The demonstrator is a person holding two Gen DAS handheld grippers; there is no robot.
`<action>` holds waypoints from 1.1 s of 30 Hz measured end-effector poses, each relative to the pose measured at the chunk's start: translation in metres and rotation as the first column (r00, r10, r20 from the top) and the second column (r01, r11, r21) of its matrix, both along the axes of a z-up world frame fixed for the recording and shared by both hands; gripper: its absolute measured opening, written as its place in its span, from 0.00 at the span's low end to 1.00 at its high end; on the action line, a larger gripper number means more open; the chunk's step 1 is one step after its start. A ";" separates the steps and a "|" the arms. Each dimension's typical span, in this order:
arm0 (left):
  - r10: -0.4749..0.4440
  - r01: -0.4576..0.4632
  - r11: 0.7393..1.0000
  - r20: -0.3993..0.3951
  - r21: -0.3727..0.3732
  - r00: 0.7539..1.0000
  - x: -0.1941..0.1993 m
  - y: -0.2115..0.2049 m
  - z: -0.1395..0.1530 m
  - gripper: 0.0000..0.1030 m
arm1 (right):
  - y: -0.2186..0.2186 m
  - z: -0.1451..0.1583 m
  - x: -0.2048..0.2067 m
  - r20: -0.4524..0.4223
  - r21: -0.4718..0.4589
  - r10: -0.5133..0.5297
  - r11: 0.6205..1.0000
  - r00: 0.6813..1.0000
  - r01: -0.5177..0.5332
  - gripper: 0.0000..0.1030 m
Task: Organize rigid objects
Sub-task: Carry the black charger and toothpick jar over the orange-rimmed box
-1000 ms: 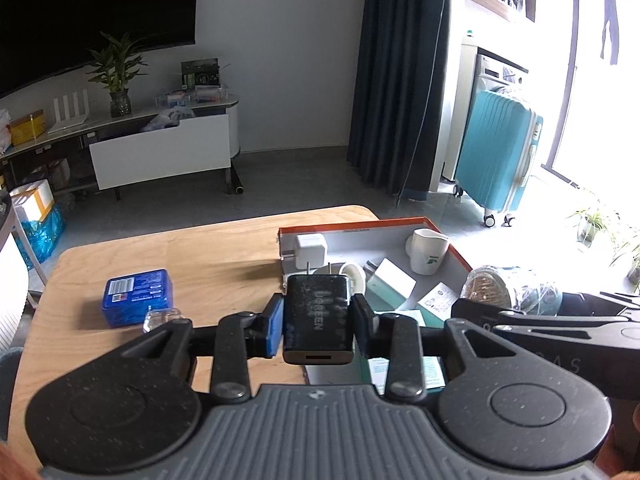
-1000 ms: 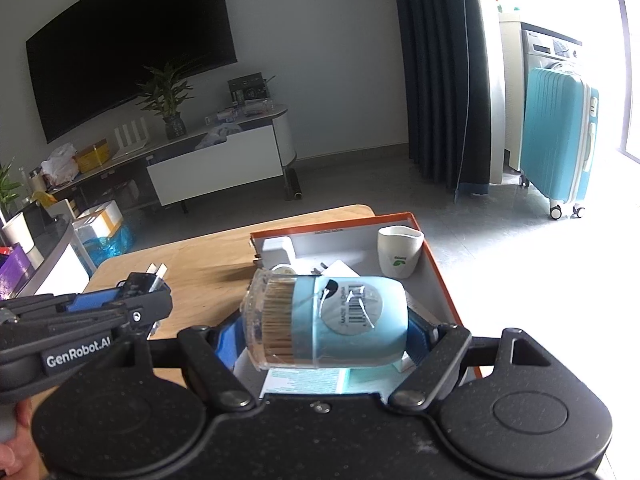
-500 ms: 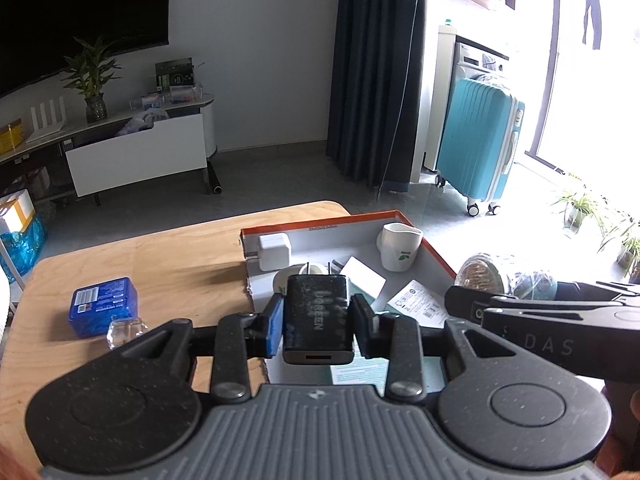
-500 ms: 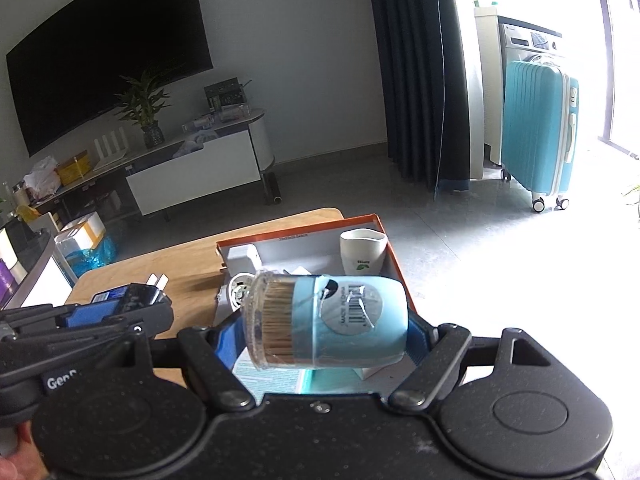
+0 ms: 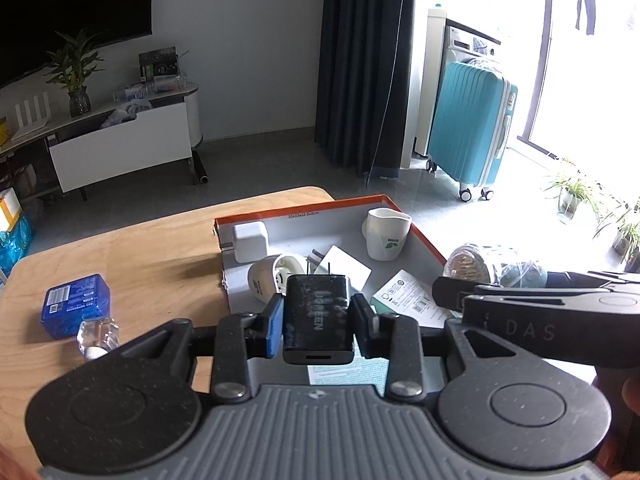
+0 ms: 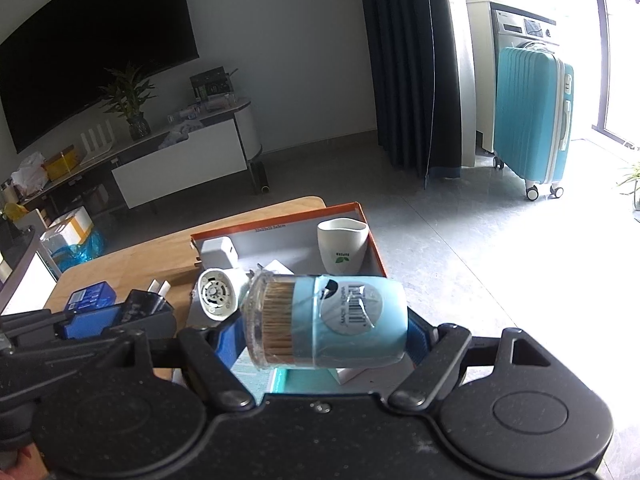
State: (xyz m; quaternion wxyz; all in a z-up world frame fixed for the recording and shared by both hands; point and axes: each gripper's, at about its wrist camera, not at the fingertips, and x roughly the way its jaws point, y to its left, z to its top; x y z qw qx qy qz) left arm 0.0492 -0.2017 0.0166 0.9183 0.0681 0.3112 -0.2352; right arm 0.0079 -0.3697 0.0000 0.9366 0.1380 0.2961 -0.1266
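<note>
1. Now we hold the left gripper (image 5: 318,322) closed narrowly on a black rectangular plug-in charger (image 5: 318,318), its blue pads pressing the charger's two sides and its metal prongs pointing forward, away from us.
2. Just ahead of and below that gripper sits an open grey cardboard box with an orange rim (image 5: 420,236) on the pale wooden table (image 5: 140,256).
3. Inside the box, ahead of the left gripper, we see a white square power adapter (image 5: 250,241) in the far left corner, a white cup with a green leaf mark (image 5: 385,234) standing upright toward the far right, and a white round gadget (image 5: 266,278) lying on its side just beyond the charger's prongs.
4. Flat white paper cards and leaflets (image 5: 404,294) lie on the box floor to the right of the charger.
5. To the left of the left gripper, on the table outside the box, rest a blue plastic-wrapped pack (image 5: 76,304) and a small clear glass bottle (image 5: 98,336), touching or nearly so.
6. We hold the right gripper (image 6: 324,330) wide, clamped on a light-blue cylindrical toothpick jar with a clear lid (image 6: 326,322), which lies sideways between the pads, lid end to the left, above the near part of the box.
7. The right gripper is just to the right of the left one.
</note>
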 end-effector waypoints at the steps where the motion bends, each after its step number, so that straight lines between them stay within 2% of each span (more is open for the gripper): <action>1: -0.001 0.001 1.000 -0.002 0.000 1.000 0.001 -0.001 -0.001 0.34 | -0.001 -0.001 0.002 -0.002 0.002 -0.001 1.000 1.000 0.001 0.90; 33: -0.033 0.033 0.999 -0.059 0.001 0.998 0.040 -0.022 -0.023 0.34 | -0.031 -0.028 0.058 -0.080 -0.009 -0.011 1.000 0.997 0.010 0.90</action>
